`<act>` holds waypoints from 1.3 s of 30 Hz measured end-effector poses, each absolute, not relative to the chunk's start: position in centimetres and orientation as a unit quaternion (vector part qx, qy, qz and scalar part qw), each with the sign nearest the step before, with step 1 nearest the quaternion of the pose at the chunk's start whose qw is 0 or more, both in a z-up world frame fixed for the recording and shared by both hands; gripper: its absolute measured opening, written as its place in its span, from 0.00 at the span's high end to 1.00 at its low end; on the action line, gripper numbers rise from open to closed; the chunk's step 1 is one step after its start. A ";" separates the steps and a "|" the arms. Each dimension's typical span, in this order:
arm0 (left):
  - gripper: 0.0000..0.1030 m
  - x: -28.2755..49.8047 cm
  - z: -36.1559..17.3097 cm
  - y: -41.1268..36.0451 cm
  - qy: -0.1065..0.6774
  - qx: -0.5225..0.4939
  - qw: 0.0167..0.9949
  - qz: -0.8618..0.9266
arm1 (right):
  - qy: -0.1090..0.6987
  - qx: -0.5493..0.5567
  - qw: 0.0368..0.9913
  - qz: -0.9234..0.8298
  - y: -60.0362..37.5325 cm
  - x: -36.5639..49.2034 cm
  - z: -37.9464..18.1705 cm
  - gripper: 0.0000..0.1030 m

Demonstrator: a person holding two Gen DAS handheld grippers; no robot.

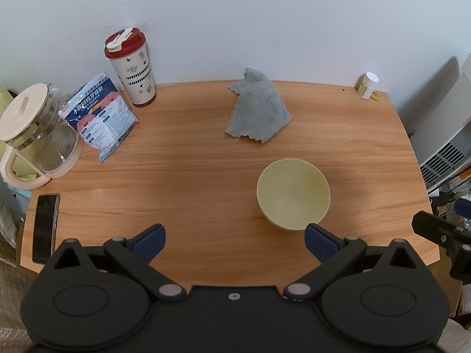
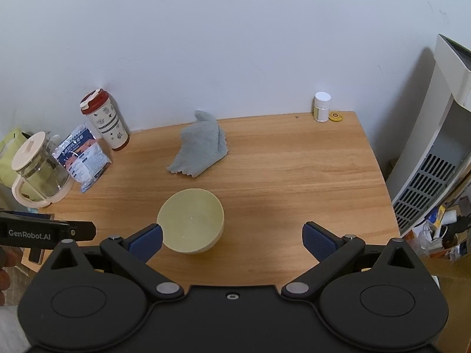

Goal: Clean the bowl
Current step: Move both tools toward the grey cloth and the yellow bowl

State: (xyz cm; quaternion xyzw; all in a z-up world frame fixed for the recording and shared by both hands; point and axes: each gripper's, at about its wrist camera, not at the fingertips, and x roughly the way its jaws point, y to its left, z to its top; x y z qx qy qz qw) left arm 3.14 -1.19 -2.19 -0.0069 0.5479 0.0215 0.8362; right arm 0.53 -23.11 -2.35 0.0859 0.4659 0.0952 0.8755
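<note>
Both claws hover wide and hold nothing: the left claw and right claw. The bowl sits upright on the bench, near the gray cloth behind it.

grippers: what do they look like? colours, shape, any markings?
Both identical: matte black bodies with two round raised discs, black linkage arms on silver pivot pins, blue textured pads on the fingertips. Left gripper, right gripper. The left gripper's side, seen in the right wrist view, carries white "GenRobot.AI" lettering. No cables visible.
</note>
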 end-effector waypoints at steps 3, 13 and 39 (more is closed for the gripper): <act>0.00 3.4 -2.3 -1.1 0.551 -0.012 0.834 0.024 | 0.467 0.086 0.874 0.099 -23.2 0.7 -2.5 0.00; 0.00 3.9 -3.2 -0.9 0.569 -0.045 0.821 0.018 | 0.476 0.108 0.866 0.105 -24.9 2.4 -3.2 0.00; 0.00 5.3 -5.7 -2.8 0.587 -0.038 0.807 0.048 | 0.390 -0.002 0.914 0.114 -26.6 6.4 -6.0 0.01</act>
